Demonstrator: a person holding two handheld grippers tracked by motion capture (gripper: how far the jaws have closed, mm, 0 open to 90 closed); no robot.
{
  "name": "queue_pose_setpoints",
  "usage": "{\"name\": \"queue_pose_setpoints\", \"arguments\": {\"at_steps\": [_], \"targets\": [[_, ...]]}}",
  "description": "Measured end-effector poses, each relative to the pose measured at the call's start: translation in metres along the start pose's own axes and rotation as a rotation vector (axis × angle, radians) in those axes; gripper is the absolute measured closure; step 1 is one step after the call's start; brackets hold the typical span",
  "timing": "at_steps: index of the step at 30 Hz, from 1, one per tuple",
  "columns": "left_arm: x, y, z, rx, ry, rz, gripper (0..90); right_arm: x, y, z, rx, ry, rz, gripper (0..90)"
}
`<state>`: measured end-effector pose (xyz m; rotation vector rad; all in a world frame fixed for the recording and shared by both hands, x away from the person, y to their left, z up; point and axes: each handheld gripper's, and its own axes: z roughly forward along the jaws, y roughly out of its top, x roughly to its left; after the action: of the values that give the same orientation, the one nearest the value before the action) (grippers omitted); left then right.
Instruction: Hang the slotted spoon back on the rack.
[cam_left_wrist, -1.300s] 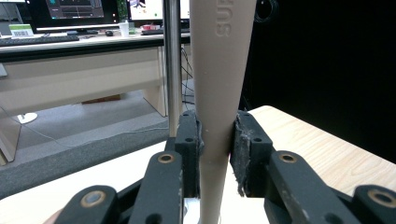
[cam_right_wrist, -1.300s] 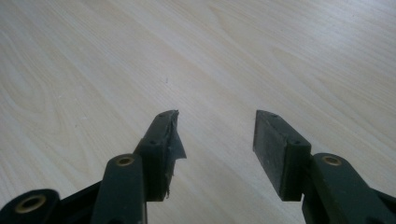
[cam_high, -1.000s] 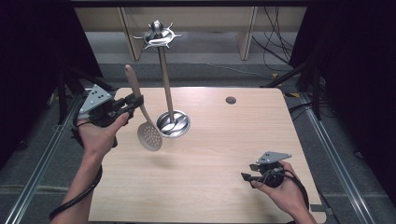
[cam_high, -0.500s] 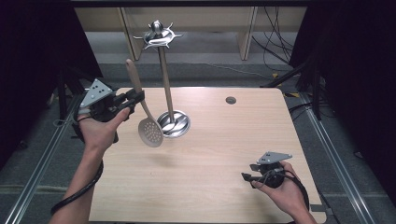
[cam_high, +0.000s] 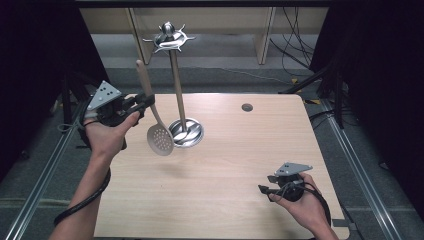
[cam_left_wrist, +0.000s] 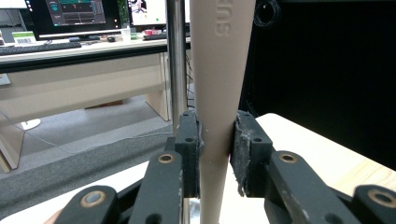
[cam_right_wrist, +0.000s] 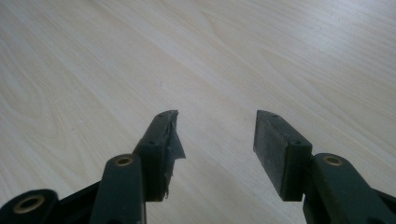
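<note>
- Left gripper (cam_high: 145, 102), black two-jaw tool with a grey three-cornered plate on top, held in the person's left hand (cam_high: 107, 135) over the far-left part of the table: jaws clamped on the handle of the skimmer, pads pressing both sides of it in the left gripper view (cam_left_wrist: 215, 154).
- Beige plastic slotted skimmer spoon (cam_high: 160, 139): held clear of the table, handle (cam_left_wrist: 219, 84) running up and away to the far left, round perforated head hanging low at the right end, just beside the base of the stand.
- Change from a second ago: the skimmer's head sits slightly nearer and lower against the stand's base; the handle leans a little more steeply; the grip on it is unchanged.
- Chrome utensil stand (cam_high: 175, 75), upright steel pole on a round dish-shaped base (cam_high: 189, 134), hooked crown at the top (cam_high: 168, 39): at the far middle of the table, same place as before. Its pole shows just behind the handle in the left gripper view (cam_left_wrist: 176, 60).
- Right gripper (cam_high: 267, 189), same make, held in the right hand (cam_high: 305, 205) at the near-right corner: jaws standing apart with nothing between them, bare wood showing in the gap (cam_right_wrist: 217, 140). Same spot as earlier.
- Light wood-grain table (cam_high: 240, 165): small round dark grommet (cam_high: 247, 107) at its far right side.
</note>
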<state>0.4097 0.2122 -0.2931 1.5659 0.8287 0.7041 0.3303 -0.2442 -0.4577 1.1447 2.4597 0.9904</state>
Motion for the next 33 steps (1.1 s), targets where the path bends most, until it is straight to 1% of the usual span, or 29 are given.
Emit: {"name": "queue_pose_setpoints", "arguments": {"at_steps": [1,2,4,7,8,11,13,14,18,19,20,22,23,26,27,30,31,32,33], "targets": [[0.000,0.000,0.001,0.003,0.000,0.001,72.8,0.000,0.000,0.001,-0.005,0.001,0.001,49.7],[0.000,0.000,0.002,0.003,0.003,-0.004,72.8,0.000,0.001,0.001,0.008,0.004,0.002,49.7],[0.001,0.000,0.004,0.006,0.005,-0.002,72.8,0.001,0.000,0.002,-0.010,0.004,0.007,49.6],[0.002,0.001,0.007,0.006,0.007,0.000,72.8,-0.001,0.000,0.001,0.010,0.007,-0.002,49.5],[0.002,0.001,0.008,0.003,0.007,-0.002,72.8,-0.001,0.000,0.001,0.000,0.005,-0.007,49.5],[0.002,0.003,0.009,-0.001,0.011,-0.002,72.8,-0.001,0.000,0.001,-0.001,0.005,-0.006,49.4],[0.002,0.004,0.010,0.004,0.015,0.002,72.8,0.000,0.000,0.002,0.001,0.006,-0.004,49.3],[0.003,0.005,0.011,0.004,0.015,0.004,72.8,0.000,0.000,0.003,-0.010,0.005,0.005,49.2],[0.004,0.005,0.015,0.010,0.017,-0.004,72.8,0.000,0.000,0.002,-0.010,0.005,0.003,49.1],[0.005,0.005,0.016,0.010,0.018,-0.002,72.8,0.000,0.000,0.001,0.008,0.008,0.000,49.1],[0.006,0.006,0.017,0.012,0.019,0.000,72.8,0.000,0.000,0.001,0.003,0.008,-0.001,49.1],[0.006,0.007,0.018,0.015,0.021,-0.005,72.8,0.000,0.000,0.001,0.008,0.009,-0.001,49.1],[0.006,0.007,0.019,0.018,0.020,0.001,72.8,0.000,0.000,0.001,0.009,0.009,-0.001,49.0],[0.006,0.008,0.023,0.025,0.020,0.002,72.8,0.000,0.000,0.002,0.012,0.013,0.002,48.9],[0.007,0.008,0.024,0.026,0.019,0.004,72.7,0.001,0.000,0.002,0.004,0.015,0.018,48.9],[0.007,0.008,0.027,0.032,0.024,0.003,72.8,0.001,0.000,0.002,0.005,0.016,0.018,48.8],[0.007,0.008,0.028,0.032,0.023,0.001,72.7,0.000,0.000,0.002,-0.001,0.011,0.004,48.8],[0.008,0.009,0.029,0.032,0.024,0.002,72.8,0.000,0.000,0.002,0.000,0.011,0.003,48.8],[0.007,0.009,0.030,0.035,0.025,-0.006,72.8,0.000,0.000,0.002,0.006,0.013,0.002,48.8]]}}
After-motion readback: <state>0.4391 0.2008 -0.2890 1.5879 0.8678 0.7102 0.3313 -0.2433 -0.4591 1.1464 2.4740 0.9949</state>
